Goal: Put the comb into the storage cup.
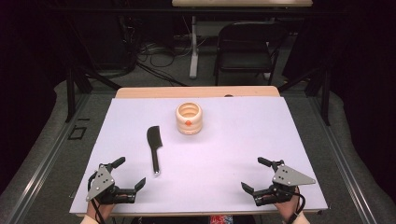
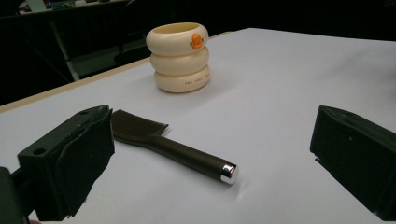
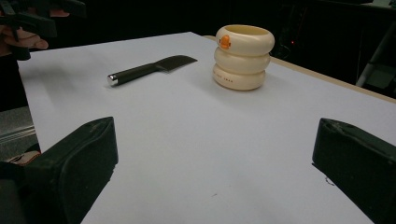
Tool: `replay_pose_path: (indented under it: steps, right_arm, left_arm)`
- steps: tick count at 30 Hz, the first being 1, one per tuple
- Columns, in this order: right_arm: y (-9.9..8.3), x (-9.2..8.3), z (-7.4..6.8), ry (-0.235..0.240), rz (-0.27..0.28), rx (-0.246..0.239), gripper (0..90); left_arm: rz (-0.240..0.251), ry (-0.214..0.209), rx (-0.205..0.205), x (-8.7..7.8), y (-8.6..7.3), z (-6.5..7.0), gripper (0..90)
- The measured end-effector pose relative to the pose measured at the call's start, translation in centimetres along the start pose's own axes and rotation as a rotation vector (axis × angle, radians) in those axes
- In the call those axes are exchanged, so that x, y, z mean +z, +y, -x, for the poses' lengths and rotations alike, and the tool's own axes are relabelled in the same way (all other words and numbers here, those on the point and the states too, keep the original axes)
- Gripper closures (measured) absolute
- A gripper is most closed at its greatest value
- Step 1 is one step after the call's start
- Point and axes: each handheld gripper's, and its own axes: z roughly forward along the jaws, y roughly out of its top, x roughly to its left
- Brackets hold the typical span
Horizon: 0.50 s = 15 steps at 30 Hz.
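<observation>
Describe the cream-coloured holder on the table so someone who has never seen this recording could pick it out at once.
On the white table, look toward the far edge, near the middle. The holder stands upright there, beyond the blade end of a dark knife lying flat. It is the only pale, upright thing: three stacked rounded rings, open on top, with a small orange mark on its side.

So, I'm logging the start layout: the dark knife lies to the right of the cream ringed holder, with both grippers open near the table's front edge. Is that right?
Not quite. In the high view the knife lies to the left of the holder, not the right. The rest stands: left gripper and right gripper are both open near the front edge.
</observation>
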Motion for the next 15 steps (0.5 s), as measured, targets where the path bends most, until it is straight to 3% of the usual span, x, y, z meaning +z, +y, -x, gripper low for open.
replay_pose_path:
  steps: [15]
  right_arm:
    - [-0.02, 0.08, -0.02, -0.003, -0.01, -0.004, 0.0]
  left_arm:
    - [-0.043, -0.012, -0.008, 0.69, 0.52, 0.25, 0.1]
